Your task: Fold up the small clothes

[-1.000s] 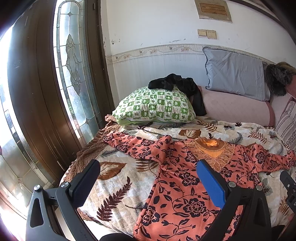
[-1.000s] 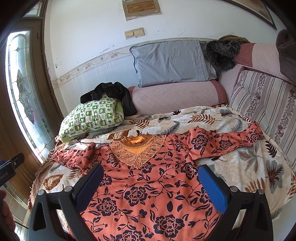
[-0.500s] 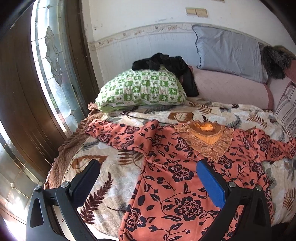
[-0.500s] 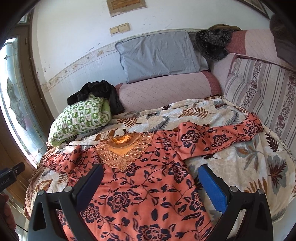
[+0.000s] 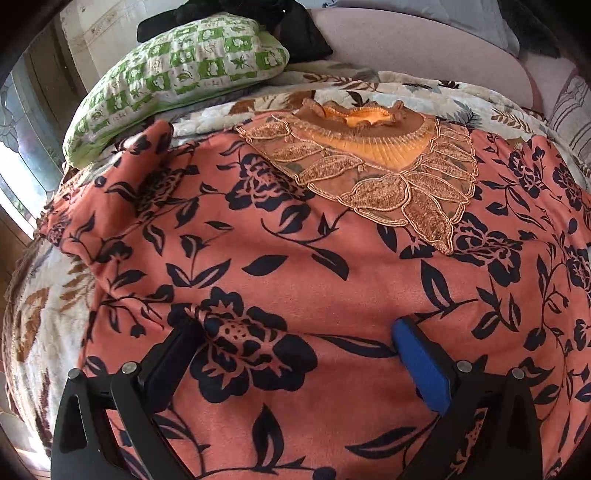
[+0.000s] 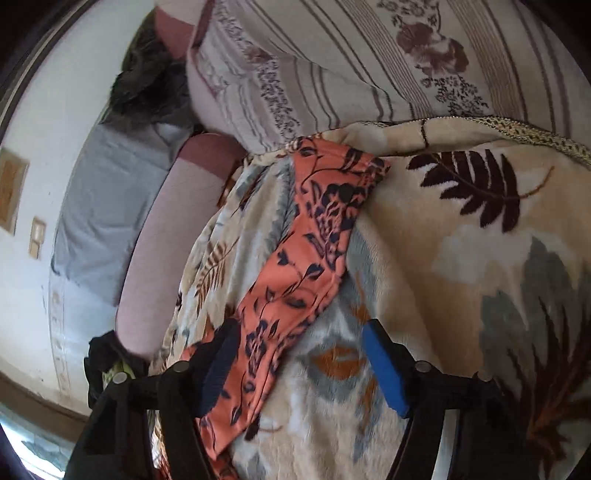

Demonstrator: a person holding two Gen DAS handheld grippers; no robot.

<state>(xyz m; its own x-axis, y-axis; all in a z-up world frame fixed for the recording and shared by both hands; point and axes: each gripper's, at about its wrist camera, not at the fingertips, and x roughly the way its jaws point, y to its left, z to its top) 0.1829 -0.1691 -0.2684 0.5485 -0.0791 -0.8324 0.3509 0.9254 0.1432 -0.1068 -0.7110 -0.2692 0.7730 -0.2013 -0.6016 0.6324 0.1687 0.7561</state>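
Observation:
An orange garment with dark flowers [image 5: 295, 266] lies spread flat on the bed, its gold embroidered collar [image 5: 373, 155] at the far end. My left gripper [image 5: 295, 347] is open, low over the chest of the garment, with its fingertips at the fabric. In the right wrist view, which is rolled sideways, the garment's right sleeve [image 6: 306, 258] runs diagonally over the leaf-print blanket [image 6: 461, 258]. My right gripper [image 6: 301, 354] straddles the sleeve near its shoulder end. Its jaws are closing, and the sleeve lies beside the black finger [image 6: 218, 365] without being pinched.
A green checked pillow [image 5: 177, 62] and a black garment [image 5: 295, 26] lie at the head of the bed, beside a pink bolster [image 5: 424, 48]. A striped cushion [image 6: 332, 66] and a grey pillow [image 6: 107, 206] stand against the wall. A glazed door [image 5: 14, 147] is at the left.
Both grippers have dropped towards the bed. The left one came in close over the garment's chest. The right one swung right to the sleeve, rolled over, and its jaws have narrowed.

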